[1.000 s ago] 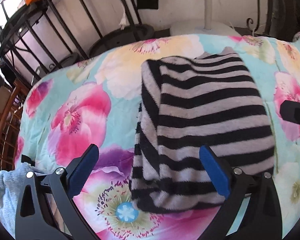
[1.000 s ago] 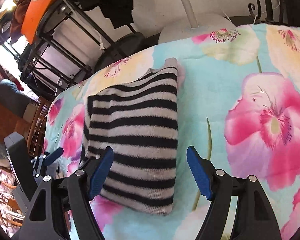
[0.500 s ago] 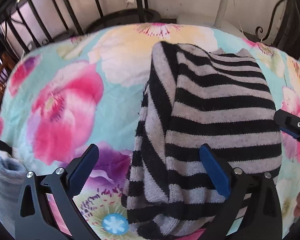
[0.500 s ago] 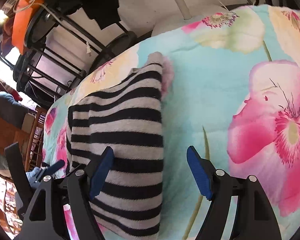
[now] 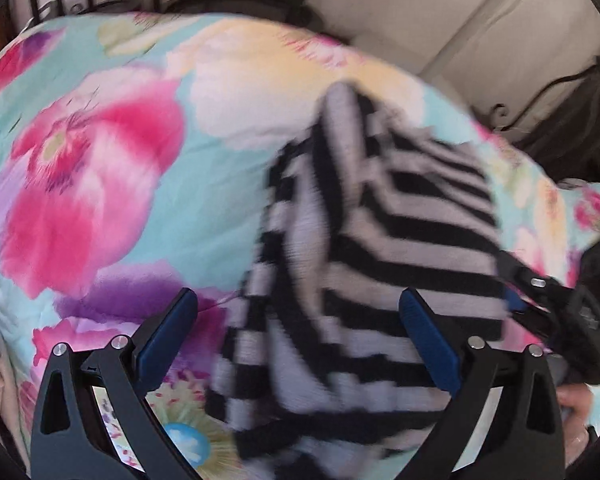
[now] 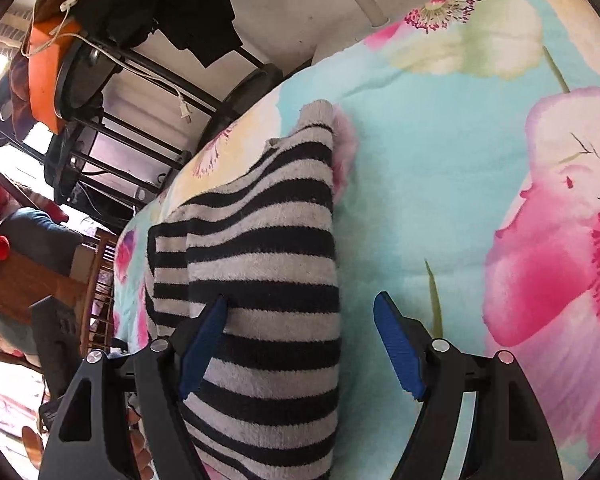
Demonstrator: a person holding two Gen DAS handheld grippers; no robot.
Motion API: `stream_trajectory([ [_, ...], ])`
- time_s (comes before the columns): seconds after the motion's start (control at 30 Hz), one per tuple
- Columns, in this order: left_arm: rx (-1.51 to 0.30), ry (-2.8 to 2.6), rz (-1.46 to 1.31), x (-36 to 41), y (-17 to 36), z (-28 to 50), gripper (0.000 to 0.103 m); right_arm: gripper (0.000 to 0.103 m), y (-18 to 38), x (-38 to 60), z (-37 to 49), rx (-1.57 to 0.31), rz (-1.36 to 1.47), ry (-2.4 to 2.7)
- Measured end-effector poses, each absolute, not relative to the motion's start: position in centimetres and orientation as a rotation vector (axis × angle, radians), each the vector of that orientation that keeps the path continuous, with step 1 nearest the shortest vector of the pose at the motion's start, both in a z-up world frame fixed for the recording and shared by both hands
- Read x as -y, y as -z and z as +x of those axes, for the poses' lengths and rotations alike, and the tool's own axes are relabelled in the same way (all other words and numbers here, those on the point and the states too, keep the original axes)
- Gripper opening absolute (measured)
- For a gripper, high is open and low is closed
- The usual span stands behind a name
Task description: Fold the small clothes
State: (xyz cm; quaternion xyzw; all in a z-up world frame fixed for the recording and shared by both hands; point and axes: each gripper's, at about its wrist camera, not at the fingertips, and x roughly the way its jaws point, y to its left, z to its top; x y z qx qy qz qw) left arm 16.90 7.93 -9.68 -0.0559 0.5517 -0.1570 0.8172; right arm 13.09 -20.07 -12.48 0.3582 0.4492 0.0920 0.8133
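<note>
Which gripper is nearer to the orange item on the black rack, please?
Left. The left gripper sits over the striped garment's rack-side edge; the right gripper straddles its opposite edge, farther from the orange item on the black rack.

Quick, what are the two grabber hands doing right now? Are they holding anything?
Left gripper: open, over the striped sweater's near edge, gripping nothing.
Right gripper: open, straddling the sweater's right edge, gripping nothing.

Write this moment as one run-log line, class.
left tongs: open over striped garment | right tongs: open at its edge | garment: folded on floral bedspread, ungripped
</note>
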Motion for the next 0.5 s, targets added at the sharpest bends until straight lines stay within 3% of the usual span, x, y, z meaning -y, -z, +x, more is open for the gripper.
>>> stream_trajectory([
  [0.2,-1.201,0.398,-0.033,-6.4,11.0,15.7,0.098,0.076,12.8,19.6,13.3,-0.963,0.78,-0.229],
  [0.37,-1.299,0.458,-0.263,-8.7,14.2,16.9,0.099,0.076,13.8,19.6,13.5,-0.969,0.831,-0.252],
  [0.5,-1.283,0.483,-0.249,-8.5,14.3,17.2,0.099,0.076,14.7,19.6,13.4,-0.97,0.897,-0.29],
])
